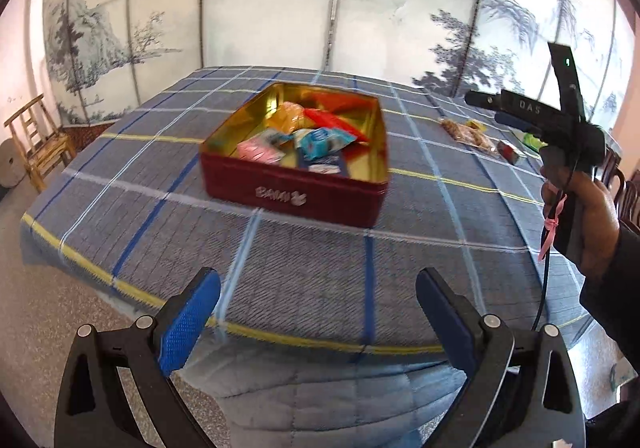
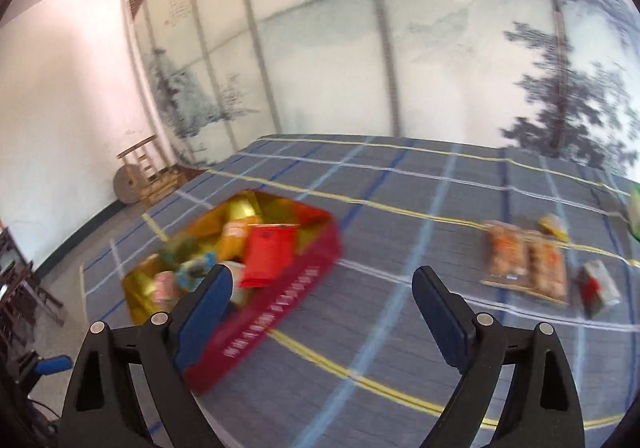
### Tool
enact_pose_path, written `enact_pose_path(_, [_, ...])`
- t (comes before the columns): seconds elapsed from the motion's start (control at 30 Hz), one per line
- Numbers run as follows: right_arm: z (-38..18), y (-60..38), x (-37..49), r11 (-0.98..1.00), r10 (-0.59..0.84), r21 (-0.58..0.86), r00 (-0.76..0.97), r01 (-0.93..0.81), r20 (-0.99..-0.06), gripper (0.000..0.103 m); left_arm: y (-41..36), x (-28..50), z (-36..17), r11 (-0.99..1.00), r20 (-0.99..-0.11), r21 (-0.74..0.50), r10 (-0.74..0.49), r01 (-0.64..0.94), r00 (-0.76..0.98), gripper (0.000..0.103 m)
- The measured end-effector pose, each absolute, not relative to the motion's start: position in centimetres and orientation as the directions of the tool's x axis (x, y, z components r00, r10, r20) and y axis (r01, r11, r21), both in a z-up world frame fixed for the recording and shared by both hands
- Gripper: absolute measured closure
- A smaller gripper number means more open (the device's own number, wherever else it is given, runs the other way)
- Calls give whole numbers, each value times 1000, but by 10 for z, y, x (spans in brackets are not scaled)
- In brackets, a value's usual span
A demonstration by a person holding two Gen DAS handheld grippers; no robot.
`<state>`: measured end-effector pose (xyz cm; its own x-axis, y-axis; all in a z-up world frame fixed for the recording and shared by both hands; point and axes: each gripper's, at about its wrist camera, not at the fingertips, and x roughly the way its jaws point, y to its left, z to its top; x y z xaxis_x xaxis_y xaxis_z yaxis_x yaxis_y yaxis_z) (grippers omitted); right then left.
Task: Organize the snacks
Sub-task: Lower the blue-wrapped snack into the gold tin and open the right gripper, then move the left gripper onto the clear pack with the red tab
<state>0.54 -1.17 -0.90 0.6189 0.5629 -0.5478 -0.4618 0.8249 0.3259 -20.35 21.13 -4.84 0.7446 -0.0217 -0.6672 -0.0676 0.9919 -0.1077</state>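
Snacks are the matter here, and most of them seem to be already sorted. The table [image 1: 400,288], covered with a blue checked cloth, fills the middle of both views, and on it stands the red tin [image 1: 296,196] with a gold inside, in the centre of the left wrist view and at the lower left of the right wrist view. Several packets [image 1: 320,140] lie loosely inside it: a pink one, a light blue one, an orange one and a red one, piled without order.

Some work is left, I judge. At the right side of both views a few things remain on the cloth, well apart from the tin. The largest is a clear pack of brown biscuits [image 2: 528,262]. Beside it, lower right, lies a small red and white packet [image 2: 598,286], and behind it a small yellow packet [image 2: 554,226]. Something green shows at the very right edge, too cut off to name.

The right gripper [image 2: 324,304] is at the bottom of its own view, its jaws wide apart with nothing between them, only cloth and the tin's corner behind. The picture is blurred, so finer detail is lost. The left gripper [image 1: 320,308] is at the bottom of its view, jaws also apart and empty, above the near edge of the table.

So perhaps three or four items remain to be put in the tin.
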Motion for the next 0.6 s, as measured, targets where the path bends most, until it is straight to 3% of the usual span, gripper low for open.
enact_pose_path(0.27, [-78, -255, 23, 917, 270, 400, 722, 10, -637, 10, 108, -121, -6, 969, -644, -153, -247, 195, 724, 6])
enact_pose_path(0.43, [-97, -336, 9, 860, 242, 494, 753, 126, -613, 9, 18, -52, 8, 940, -621, -159, -334, 303, 709, 6])
enact_pose_path(0.6, [-103, -376, -7, 777, 234, 604, 811, 175, -536, 6, -72, 24, -7, 948, -622, -146, -311, 284, 719, 6])
